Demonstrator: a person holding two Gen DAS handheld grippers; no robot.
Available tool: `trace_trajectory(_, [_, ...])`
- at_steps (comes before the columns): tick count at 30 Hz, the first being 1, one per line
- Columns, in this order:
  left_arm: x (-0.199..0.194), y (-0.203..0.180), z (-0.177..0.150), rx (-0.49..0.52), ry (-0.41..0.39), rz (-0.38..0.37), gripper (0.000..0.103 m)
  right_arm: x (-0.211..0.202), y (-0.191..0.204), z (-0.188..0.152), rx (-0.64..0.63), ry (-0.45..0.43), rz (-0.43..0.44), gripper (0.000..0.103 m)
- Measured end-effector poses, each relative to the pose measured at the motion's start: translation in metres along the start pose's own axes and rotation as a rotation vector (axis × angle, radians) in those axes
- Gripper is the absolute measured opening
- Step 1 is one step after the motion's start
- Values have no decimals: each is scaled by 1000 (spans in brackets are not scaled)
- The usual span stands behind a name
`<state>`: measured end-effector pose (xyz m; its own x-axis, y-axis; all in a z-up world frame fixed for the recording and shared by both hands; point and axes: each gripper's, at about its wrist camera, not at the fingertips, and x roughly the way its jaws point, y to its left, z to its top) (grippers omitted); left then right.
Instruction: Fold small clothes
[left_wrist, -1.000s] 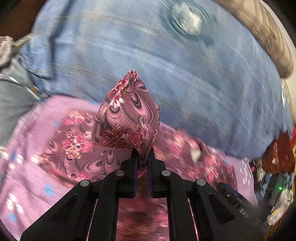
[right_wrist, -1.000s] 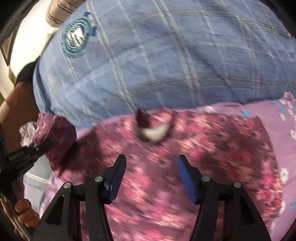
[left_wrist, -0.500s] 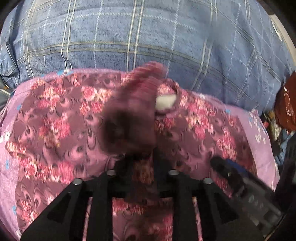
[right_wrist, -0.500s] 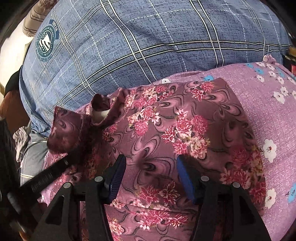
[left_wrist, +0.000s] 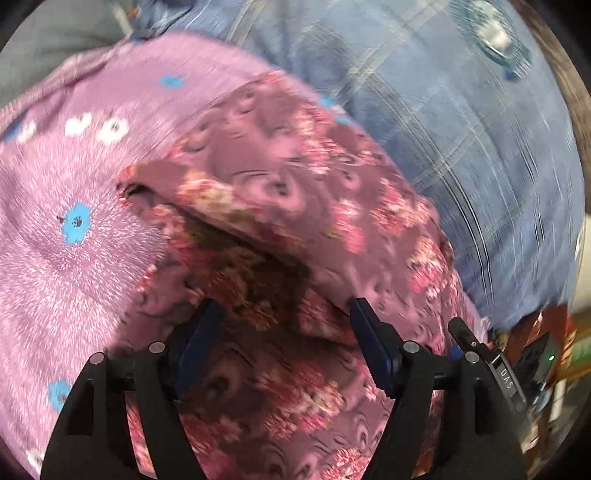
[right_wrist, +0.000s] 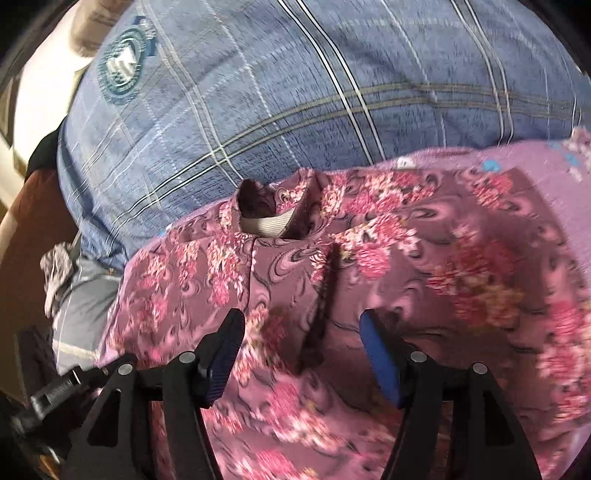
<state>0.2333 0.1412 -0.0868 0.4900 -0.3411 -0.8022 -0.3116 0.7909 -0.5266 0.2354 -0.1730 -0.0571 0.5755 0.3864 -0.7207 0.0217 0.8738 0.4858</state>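
Observation:
A small maroon garment with pink flowers (right_wrist: 388, 266) lies flat on a lilac floral sheet (left_wrist: 74, 229). Its neck opening with a white label (right_wrist: 267, 221) points toward the blue cloth. My left gripper (left_wrist: 284, 328) hovers just over a folded-in flap of the garment (left_wrist: 258, 206); its jaws are opening, nothing is pinched, and the cloth lies loose below them. My right gripper (right_wrist: 303, 343) stands over the garment's middle, jaws opening, with a dark fold edge (right_wrist: 319, 310) running between its fingers but not pressed by the pads.
A blue plaid cloth (right_wrist: 295, 92) with a round emblem (right_wrist: 122, 70) bulges behind the garment. Grey striped fabric (right_wrist: 81, 306) lies at the left. Red and mixed clutter (left_wrist: 546, 347) sits at the right edge of the left wrist view.
My left gripper carried the pinched sleeve across over the garment, let it go and stands with jaws apart. The sleeve now lies on the garment. My right gripper sank a little.

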Motion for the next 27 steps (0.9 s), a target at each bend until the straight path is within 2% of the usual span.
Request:
trace_trajectory(1, [-3, 3, 1, -8, -2, -18, 73, 4, 1, 2, 10, -1, 2, 68])
trace_trajectory(3, [-10, 5, 6, -1, -11, -16, 73, 10, 2, 3, 27, -20, 25, 62])
trace_trajectory(4, [-11, 5, 7, 4, -13, -14, 73, 11, 4, 3, 26, -30, 49, 39])
trace_trajectory(5, [-11, 8, 7, -2, -4, -19, 73, 13, 8, 4, 16, -31, 67, 8])
trace_trajectory(6, [-9, 11, 8, -11, 5, -27, 73, 12, 10, 3, 5, -32, 68, 5])
trace_trajectory(11, [-13, 27, 14, -69, 13, -78, 73, -27, 14, 5, -34, -150, 127, 2])
trace_trajectory(15, [-14, 31, 12, -95, 4, -88, 73, -55, 2, 10, -27, -211, 118, 2])
trace_trajectory(20, [-17, 31, 9, -88, -8, -67, 73, -79, -51, 15, 84, -262, 65, 2])
trace_trajectory(23, [-10, 24, 12, -90, -26, -57, 72, -79, -80, 15, 162, -256, 33, 2])
trace_trajectory(24, [-11, 23, 11, -85, -39, -43, 65, -78, -86, 16, 174, -247, 26, 2])
trace_trajectory(25, [-9, 20, 13, -82, -52, -23, 49, -78, -90, 16, 183, -242, 27, 2])
trace_trajectory(27, [-11, 21, 14, -72, -71, 43, 31, -83, -90, 17, 179, -261, 48, 2])
